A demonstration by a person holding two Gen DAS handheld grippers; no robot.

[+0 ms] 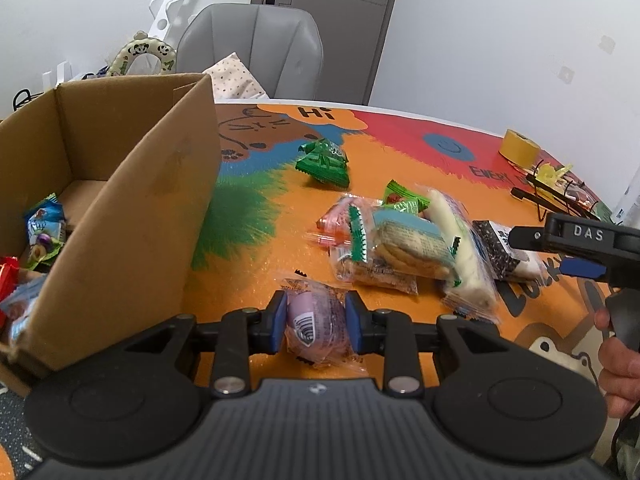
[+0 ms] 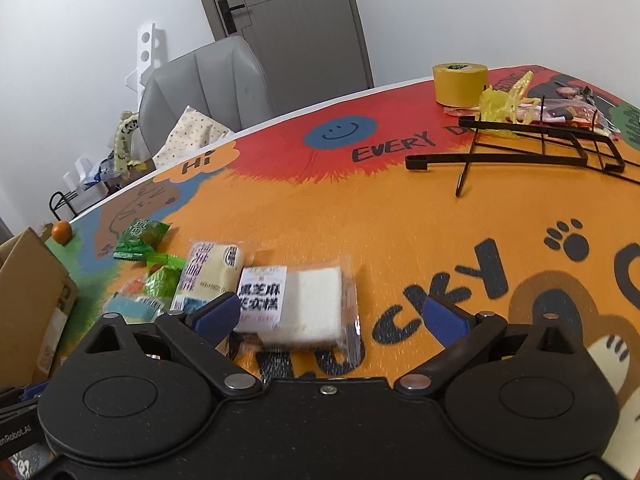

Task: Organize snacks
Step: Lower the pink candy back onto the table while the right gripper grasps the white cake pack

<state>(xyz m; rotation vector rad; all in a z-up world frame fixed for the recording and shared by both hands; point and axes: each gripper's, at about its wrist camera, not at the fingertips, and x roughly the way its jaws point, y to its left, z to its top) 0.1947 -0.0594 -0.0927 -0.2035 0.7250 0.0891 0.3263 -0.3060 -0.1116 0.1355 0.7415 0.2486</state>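
My left gripper [image 1: 316, 322] squeezes a purple snack pack [image 1: 316, 326] beside the cardboard box [image 1: 132, 216]; next it goes in. My right gripper [image 2: 332, 316] gapes over the white cake pack [image 2: 304, 304].

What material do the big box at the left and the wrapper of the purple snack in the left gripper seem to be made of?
The box looks like brown corrugated cardboard, matte, with a raw cut edge and fold creases. The purple snack wrapper looks like thin clear plastic film: it is glossy, crinkled, with sealed serrated ends. The left gripper pinches it.
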